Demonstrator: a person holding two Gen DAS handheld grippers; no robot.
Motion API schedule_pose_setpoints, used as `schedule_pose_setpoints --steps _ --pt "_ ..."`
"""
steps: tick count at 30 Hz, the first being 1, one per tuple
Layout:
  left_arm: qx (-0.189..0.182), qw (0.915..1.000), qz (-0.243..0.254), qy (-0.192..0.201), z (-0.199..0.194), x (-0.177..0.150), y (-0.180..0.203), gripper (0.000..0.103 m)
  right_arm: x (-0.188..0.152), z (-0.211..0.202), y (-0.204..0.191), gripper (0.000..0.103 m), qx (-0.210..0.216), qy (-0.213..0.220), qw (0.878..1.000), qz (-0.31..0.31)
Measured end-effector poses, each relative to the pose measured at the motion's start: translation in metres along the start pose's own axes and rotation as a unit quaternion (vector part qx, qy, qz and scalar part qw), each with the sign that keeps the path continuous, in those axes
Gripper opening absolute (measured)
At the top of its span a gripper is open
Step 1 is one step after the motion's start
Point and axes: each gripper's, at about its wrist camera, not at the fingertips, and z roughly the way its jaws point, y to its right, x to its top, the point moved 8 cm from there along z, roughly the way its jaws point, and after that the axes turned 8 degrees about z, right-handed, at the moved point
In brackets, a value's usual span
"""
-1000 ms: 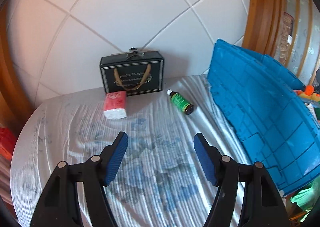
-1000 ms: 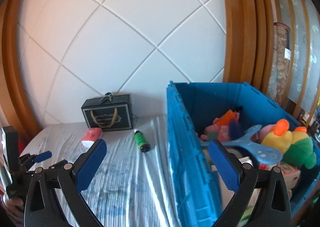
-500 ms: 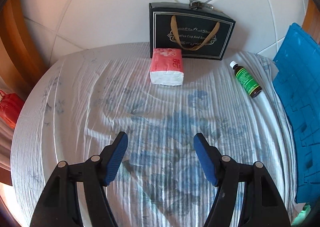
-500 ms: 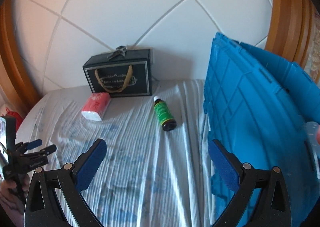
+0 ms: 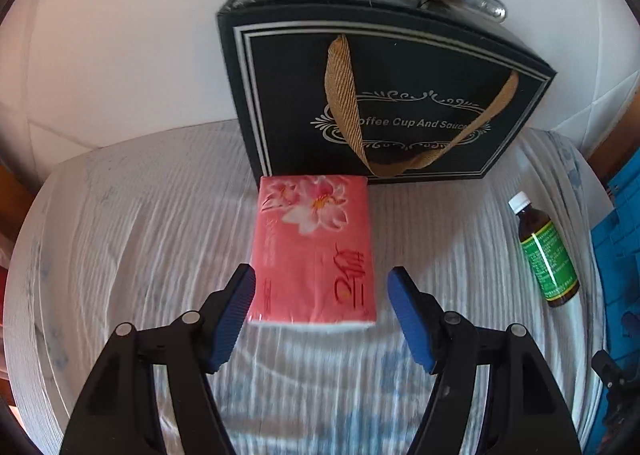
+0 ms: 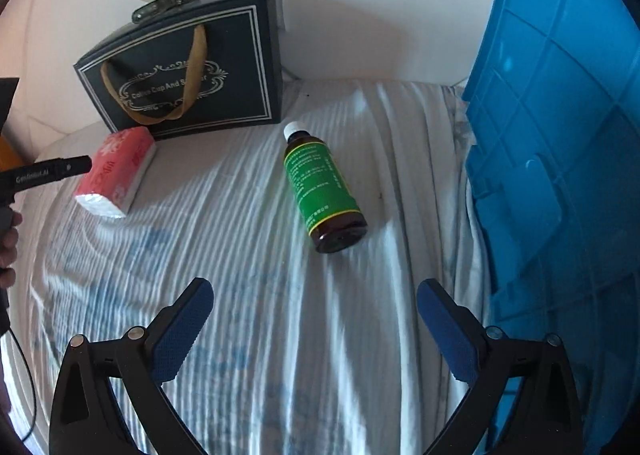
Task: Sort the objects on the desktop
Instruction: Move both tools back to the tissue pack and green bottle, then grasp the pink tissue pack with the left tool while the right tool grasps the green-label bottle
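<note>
A pink tissue pack (image 5: pixel 314 251) lies flat on the white cloth in front of a black gift box (image 5: pixel 380 95). My left gripper (image 5: pixel 321 309) is open, its blue fingers on either side of the pack's near end, not closed on it. A brown bottle with a green label (image 6: pixel 323 189) lies on its side, cap pointing away. My right gripper (image 6: pixel 315 333) is open and empty, just short of the bottle's base. The bottle also shows in the left wrist view (image 5: pixel 546 255), and the tissue pack in the right wrist view (image 6: pixel 116 171).
A blue plastic crate (image 6: pixel 560 159) stands at the right edge of the table, its wall close to my right gripper's right finger. The black gift box (image 6: pixel 184 71) leans against the white tiled wall, with a metal clip (image 6: pixel 166 3) on top.
Both grippers have moved forward and down. The left one now straddles the tissue pack's near end; the right one has come close to the bottle. Both stay open.
</note>
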Motion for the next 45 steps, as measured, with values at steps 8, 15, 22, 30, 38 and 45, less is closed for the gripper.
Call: schedule_pose_setpoints --steps 8,15,22,30,38,45 --pt "-0.005 0.9983 0.031 -0.05 0.061 0.011 -0.001 0.091 0.026 0.047 0.005 0.103 -0.012 -0.022 1.0 -0.001" --pt "-0.038 0.9956 -0.012 -0.085 0.082 0.001 0.0 0.098 0.046 0.088 -0.002 0.103 -0.023 -0.06 0.998 -0.015" --pt "0.022 0.9914 0.077 -0.103 0.089 -0.018 0.01 0.09 0.06 0.116 -0.003 0.103 -0.037 -0.094 0.995 -0.024" --pt "0.035 0.9921 0.086 -0.085 0.069 -0.037 0.014 0.086 0.065 0.128 -0.016 0.103 -0.021 -0.122 0.992 -0.032" --pt "0.045 0.9926 0.088 -0.071 0.051 -0.078 0.018 0.086 0.04 0.148 -0.008 0.103 -0.012 -0.147 0.989 -0.017" --pt "0.019 0.9974 0.043 -0.054 0.06 -0.089 0.013 0.089 0.037 0.14 -0.008 0.103 -0.013 -0.096 0.995 0.002"
